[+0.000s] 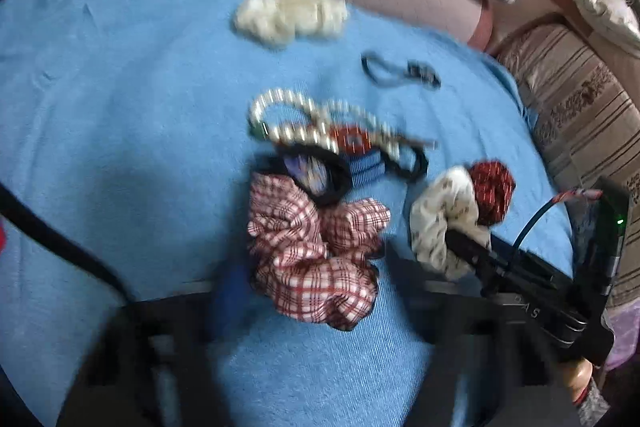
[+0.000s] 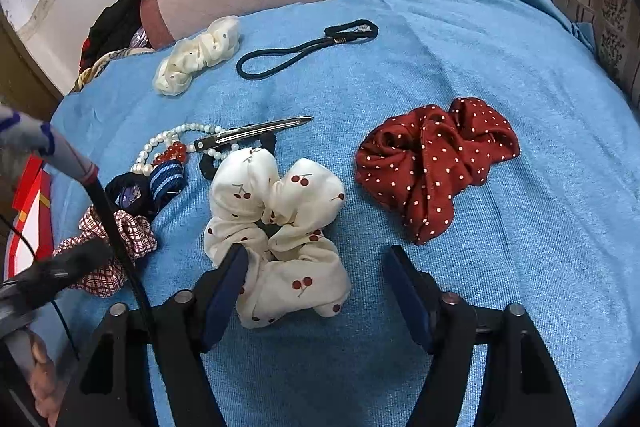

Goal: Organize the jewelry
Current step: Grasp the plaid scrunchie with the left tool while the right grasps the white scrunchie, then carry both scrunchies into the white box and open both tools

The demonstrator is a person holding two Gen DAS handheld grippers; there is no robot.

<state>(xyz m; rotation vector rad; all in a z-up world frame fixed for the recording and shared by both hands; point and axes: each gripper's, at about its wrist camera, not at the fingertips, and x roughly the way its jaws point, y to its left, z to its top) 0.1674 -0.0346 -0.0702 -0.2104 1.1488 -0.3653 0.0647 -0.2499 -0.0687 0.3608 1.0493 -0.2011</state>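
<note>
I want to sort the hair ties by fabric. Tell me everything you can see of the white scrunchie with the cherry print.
The white cherry-print scrunchie is a gathered ring of soft, smooth-looking fabric, puffed into several lobes, dotted with small red cherry pairs on thin stems. It lies flat on the blue cloth, left of the dark red polka-dot scrunchie, not touching it. The right gripper stands open around its near part; the left finger's pad looks to be against its edge, the right one clear.

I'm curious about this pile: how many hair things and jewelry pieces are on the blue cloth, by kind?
Fabric scrunchies: 4 (cherry-print, red polka-dot, plaid, cream)
Thin elastic hair ties: 2, as far as visible
Metal hair clip: 1
Pearl bead strand: 1
Total: 8
</note>
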